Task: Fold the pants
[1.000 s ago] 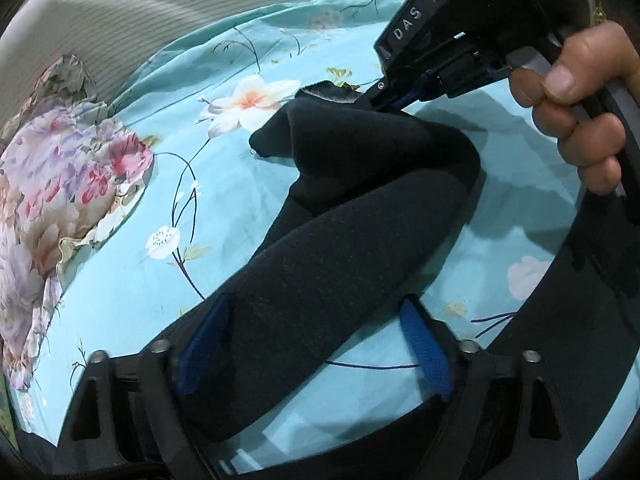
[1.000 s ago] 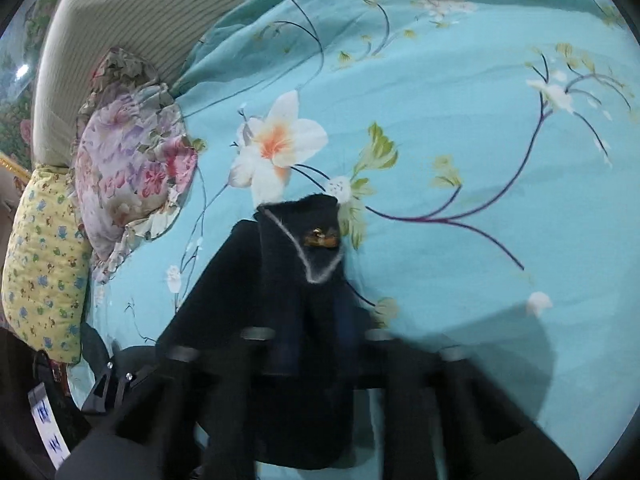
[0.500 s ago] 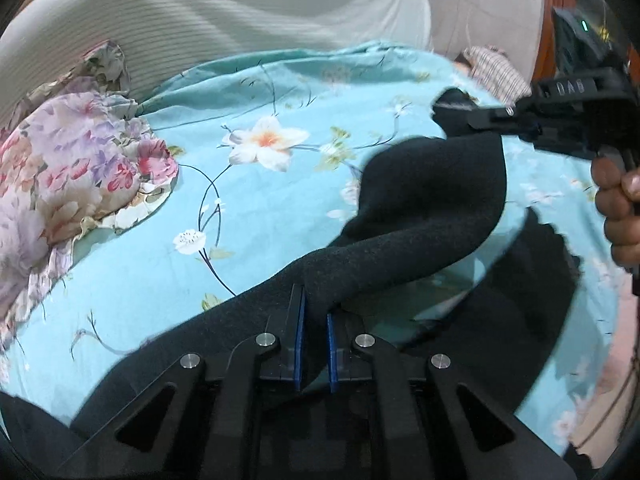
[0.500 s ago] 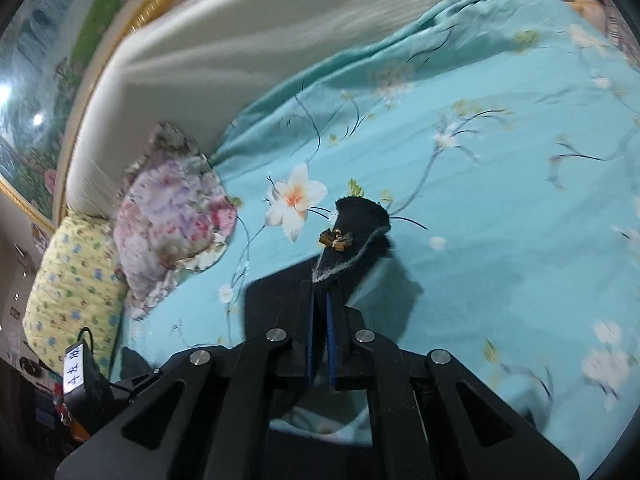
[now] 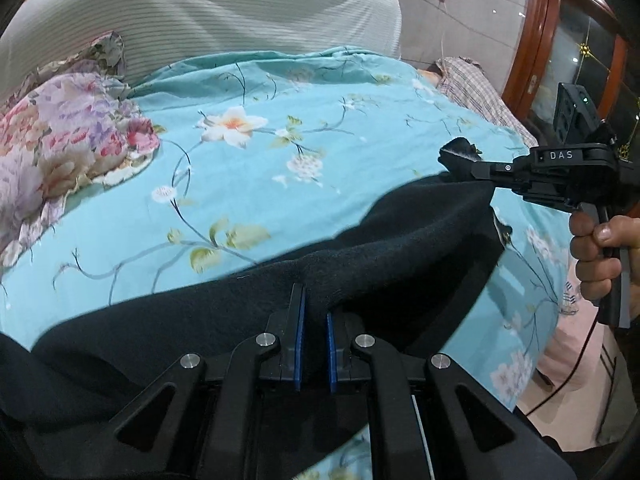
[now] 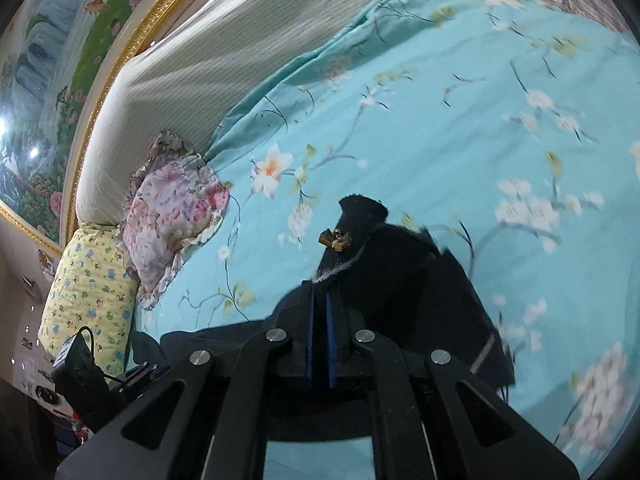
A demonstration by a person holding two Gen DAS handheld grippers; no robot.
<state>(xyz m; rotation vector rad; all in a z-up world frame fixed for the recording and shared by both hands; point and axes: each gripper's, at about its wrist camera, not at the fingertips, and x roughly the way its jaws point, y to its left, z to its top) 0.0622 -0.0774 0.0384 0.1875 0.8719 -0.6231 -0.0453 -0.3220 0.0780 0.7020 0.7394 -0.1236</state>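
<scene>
Left claw (image 5: 313, 320) pinches fold of black pants (image 5: 400, 240); right claw (image 6: 320, 312) pinches edge near small gold ornament (image 6: 335, 239). Both claws pressed together on cloth. Pants hang stretched between claws above bed's turquoise floral sheet (image 5: 260, 184), lower part draping out of sight. Judged step: carrying held edge across for fold. Good practice: keep both claws level, cloth taut, lower together so edges meet squarely; uneven pull risks skewed fold.
</scene>
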